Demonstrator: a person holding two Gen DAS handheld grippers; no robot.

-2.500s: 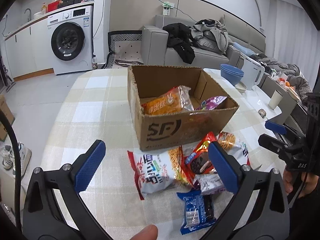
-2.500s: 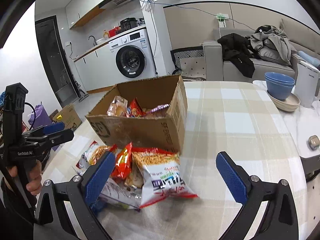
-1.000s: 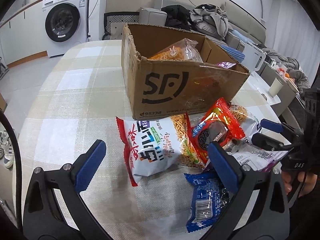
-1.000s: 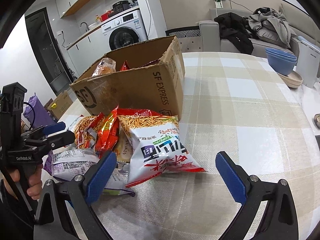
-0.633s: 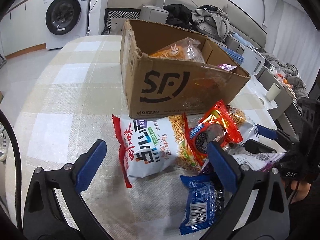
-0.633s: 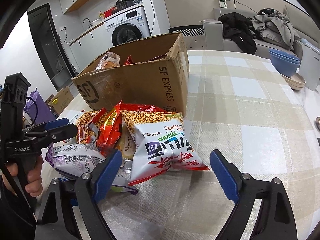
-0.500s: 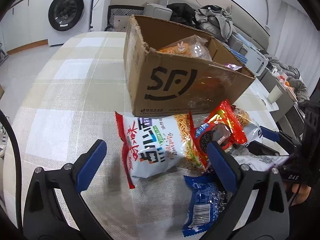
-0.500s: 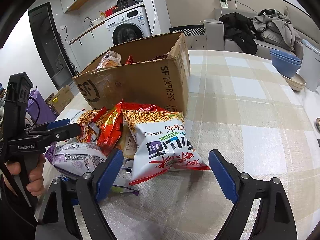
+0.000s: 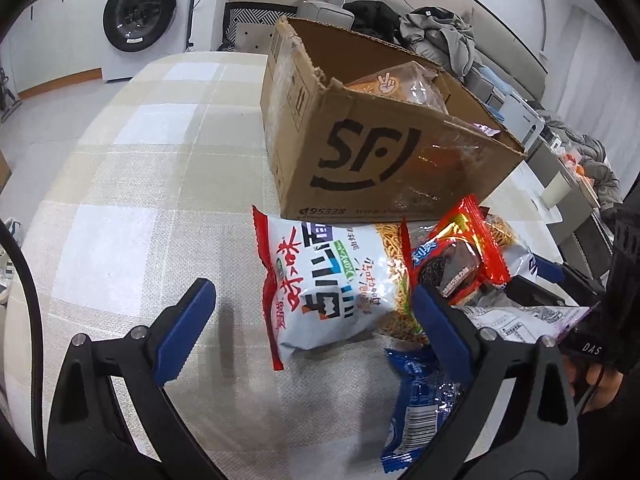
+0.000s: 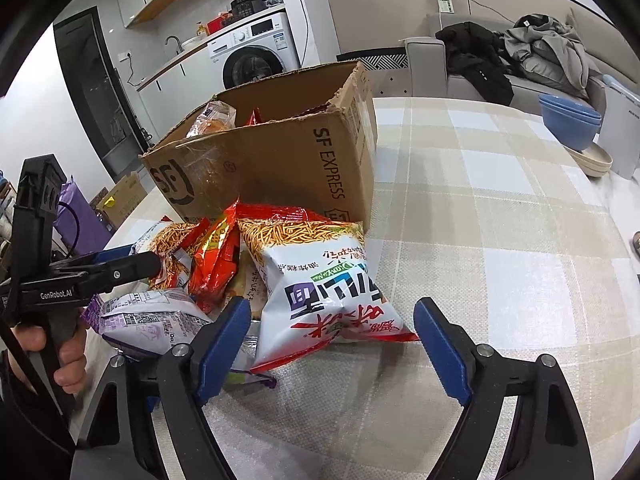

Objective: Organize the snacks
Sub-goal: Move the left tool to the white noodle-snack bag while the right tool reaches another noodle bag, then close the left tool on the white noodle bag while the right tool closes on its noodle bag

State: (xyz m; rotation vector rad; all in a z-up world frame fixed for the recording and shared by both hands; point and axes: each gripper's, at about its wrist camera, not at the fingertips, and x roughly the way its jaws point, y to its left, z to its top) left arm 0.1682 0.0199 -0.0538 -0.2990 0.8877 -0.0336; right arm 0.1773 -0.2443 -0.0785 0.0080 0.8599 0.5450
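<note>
A brown SF cardboard box [image 9: 384, 148] [image 10: 280, 168] stands on the checked tablecloth with snack bags inside. In front of it lies a pile of snacks: a white noodle bag [image 9: 320, 284] [image 10: 320, 280], a red cookie pack [image 9: 460, 252] [image 10: 212, 256], a blue pack [image 9: 420, 400] and a purple-white bag [image 10: 148, 320]. My left gripper [image 9: 312, 320] is open, low over the table, its fingers straddling the white noodle bag. My right gripper [image 10: 332, 340] is open, its fingers either side of the same bag's near end. Each gripper shows in the other's view, the left [image 10: 132, 264] and the right [image 9: 552, 280].
Blue bowls [image 10: 568, 124] and a white kettle [image 10: 620, 128] stand at the table's far right. A white cup [image 9: 556, 192] stands beyond the table on the right. A sofa with clothes [image 10: 520, 52] and a washing machine [image 9: 140, 16] stand behind the table.
Both grippers have come lower and closer to the snack pile, with the white noodle bag now between each pair of fingers. The right gripper's fingers have narrowed somewhat. The snacks have not moved.
</note>
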